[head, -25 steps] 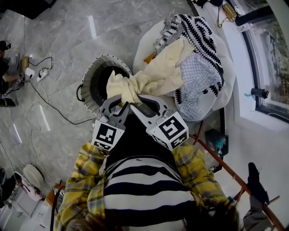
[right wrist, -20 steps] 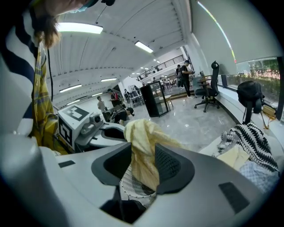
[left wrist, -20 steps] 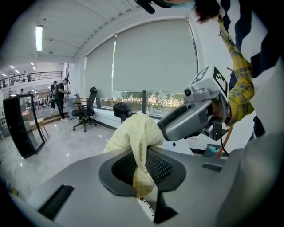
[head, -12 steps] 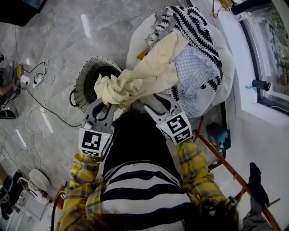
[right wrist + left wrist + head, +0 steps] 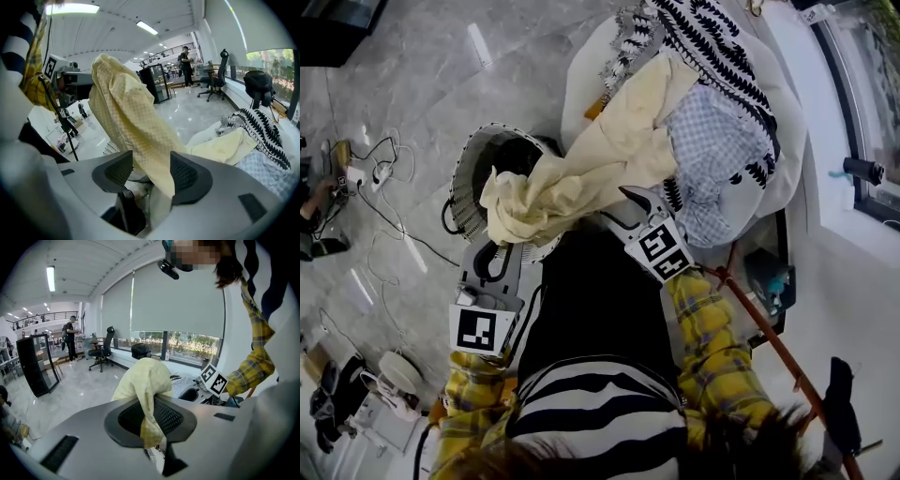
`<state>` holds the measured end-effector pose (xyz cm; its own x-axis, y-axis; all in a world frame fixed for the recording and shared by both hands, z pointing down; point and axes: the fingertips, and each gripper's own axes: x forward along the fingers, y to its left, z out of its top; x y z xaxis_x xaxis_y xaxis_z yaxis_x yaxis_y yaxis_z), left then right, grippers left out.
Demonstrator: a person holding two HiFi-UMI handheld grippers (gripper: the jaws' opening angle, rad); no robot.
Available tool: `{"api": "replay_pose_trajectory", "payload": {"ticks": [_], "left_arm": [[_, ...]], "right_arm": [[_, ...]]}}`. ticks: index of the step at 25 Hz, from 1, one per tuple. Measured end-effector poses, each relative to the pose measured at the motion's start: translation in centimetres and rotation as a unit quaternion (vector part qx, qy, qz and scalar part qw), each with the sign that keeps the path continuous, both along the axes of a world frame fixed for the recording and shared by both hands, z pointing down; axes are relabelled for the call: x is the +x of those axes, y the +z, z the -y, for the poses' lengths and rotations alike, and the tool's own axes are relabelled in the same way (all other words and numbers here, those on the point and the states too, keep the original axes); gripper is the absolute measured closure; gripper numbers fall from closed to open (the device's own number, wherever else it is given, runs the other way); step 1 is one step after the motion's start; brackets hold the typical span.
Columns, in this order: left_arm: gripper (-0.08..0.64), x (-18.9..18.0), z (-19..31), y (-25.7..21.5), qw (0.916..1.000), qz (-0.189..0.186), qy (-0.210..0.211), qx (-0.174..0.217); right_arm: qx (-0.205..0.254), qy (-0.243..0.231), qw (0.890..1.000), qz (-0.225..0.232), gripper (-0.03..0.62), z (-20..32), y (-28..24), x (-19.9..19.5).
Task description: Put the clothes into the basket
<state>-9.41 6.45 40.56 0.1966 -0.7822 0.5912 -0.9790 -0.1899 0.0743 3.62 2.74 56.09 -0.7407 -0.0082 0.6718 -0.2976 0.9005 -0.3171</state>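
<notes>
Fig. Yellow garment (image 5: 581,173) stretched from the clothes pile to the basket (image 5: 467,180).

My left gripper (image 5: 149,420) is clenched on a fold of the garment, whose bunched end lies over the basket's near rim. My right gripper (image 5: 149,174) has just been opening; its jaws stand apart with the cloth hanging loosely between them. The garment's far end rests on the checked cloth (image 5: 717,159) heaped on the white seat (image 5: 579,89).

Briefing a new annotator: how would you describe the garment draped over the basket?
Find the white cushion heaped with clothes beside the round basket. The pale yellow garment stretches from that heap over the basket's rim; it alone is plain, its neighbours patterned.
</notes>
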Motion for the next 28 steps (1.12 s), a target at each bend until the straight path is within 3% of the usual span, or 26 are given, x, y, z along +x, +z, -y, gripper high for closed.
{"api": "replay_pose_trajectory", "payload": {"ticks": [7,16,24,26,28], "left_arm": [[0.500,-0.1,-0.6,1.8,0.9995,0.006,-0.008,-0.030],[0.500,-2.4,-1.9,4.8,0.9975,0.010,-0.027,-0.064],[0.500,-4.1,-2.6,5.5,0.9966,0.005,-0.042,-0.070],[0.500,-4.7,-2.7,5.5,0.9963,0.003,-0.046,-0.073],[0.500,-5.5,-2.8,5.6,0.9962,0.003,-0.047,-0.073]], "right_arm": [[0.012,-0.022,1.000,-0.009,0.297,0.9,6.1,-1.2],[0.045,-0.059,0.997,-0.018,0.258,2.6,9.7,-4.8],[0.015,-0.089,0.996,-0.025,0.258,1.9,11.5,-7.4],[-0.001,-0.085,0.996,-0.018,0.307,1.6,11.4,-7.9],[-0.009,-0.078,0.997,-0.007,0.445,1.5,10.9,-8.6]]}}
